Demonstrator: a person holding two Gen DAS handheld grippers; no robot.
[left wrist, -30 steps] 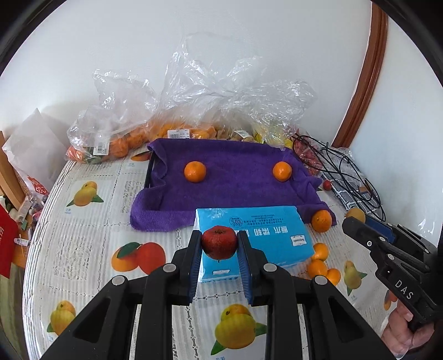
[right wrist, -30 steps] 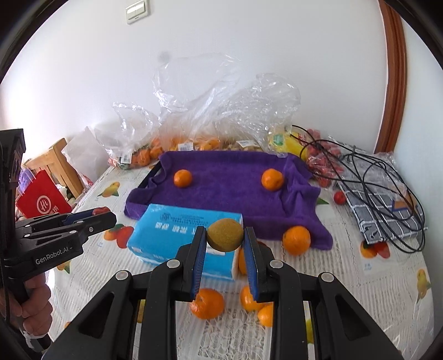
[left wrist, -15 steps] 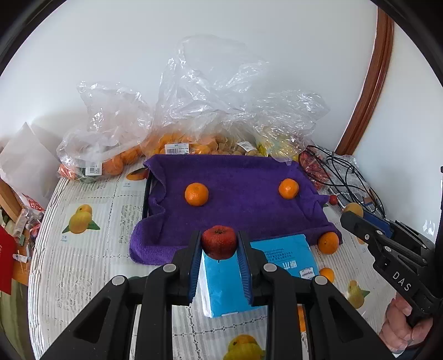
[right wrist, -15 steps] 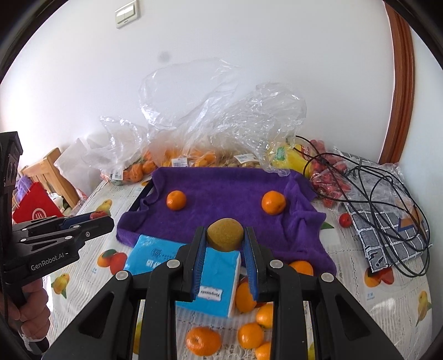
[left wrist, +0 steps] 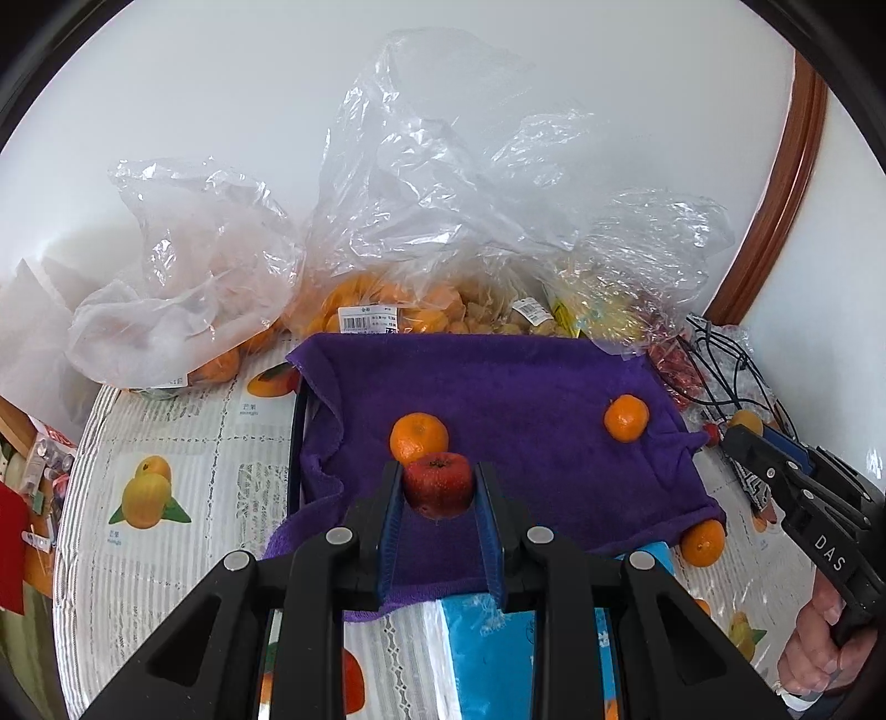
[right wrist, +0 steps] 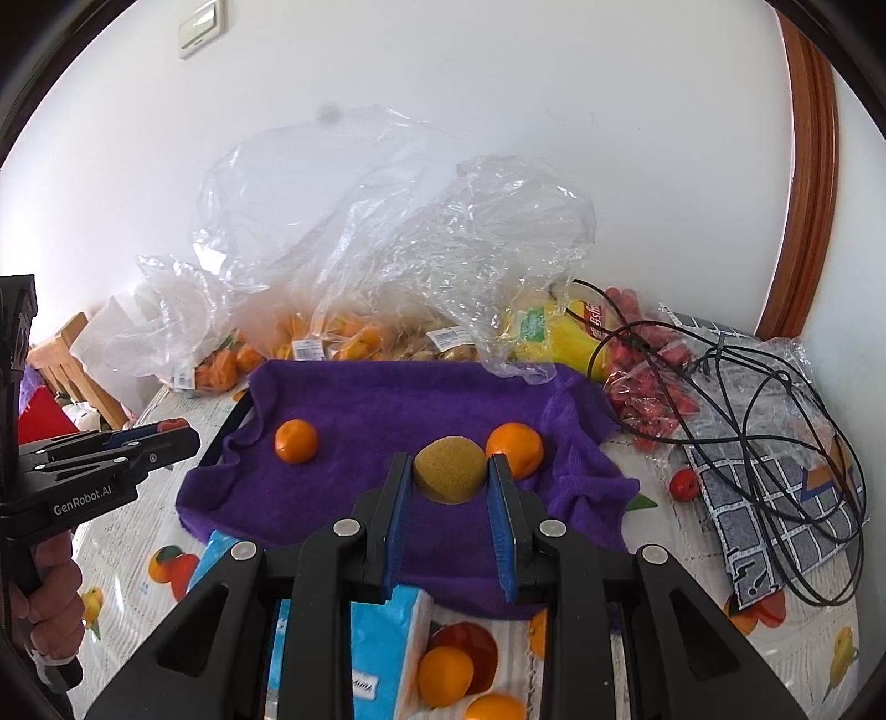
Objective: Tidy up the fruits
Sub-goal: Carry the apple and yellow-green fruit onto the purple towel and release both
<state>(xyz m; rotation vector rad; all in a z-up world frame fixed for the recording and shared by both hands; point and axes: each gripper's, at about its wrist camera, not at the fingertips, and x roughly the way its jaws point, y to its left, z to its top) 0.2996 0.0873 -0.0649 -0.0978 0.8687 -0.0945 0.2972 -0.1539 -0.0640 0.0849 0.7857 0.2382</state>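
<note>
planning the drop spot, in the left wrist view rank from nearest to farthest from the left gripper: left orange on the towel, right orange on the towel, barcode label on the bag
1. Left orange, just beyond the left gripper.
2. Right orange, off to the right on the towel.
3. Barcode label, behind the towel's far edge.

A plain white wall (right wrist: pixel 443 66) is seen behind everything, and it is lit by soft, bright light. A pale wall switch (right wrist: pixel 202 29) is fixed high up on it. A brown wooden door frame (right wrist: pixel 808 183) is seen running up the right side. The surface (left wrist: pixel 183 437) is covered with a white cloth printed with fruit pictures. A wooden chair (right wrist: pixel 69 354) is seen at the left, past the surface's edge.
</note>
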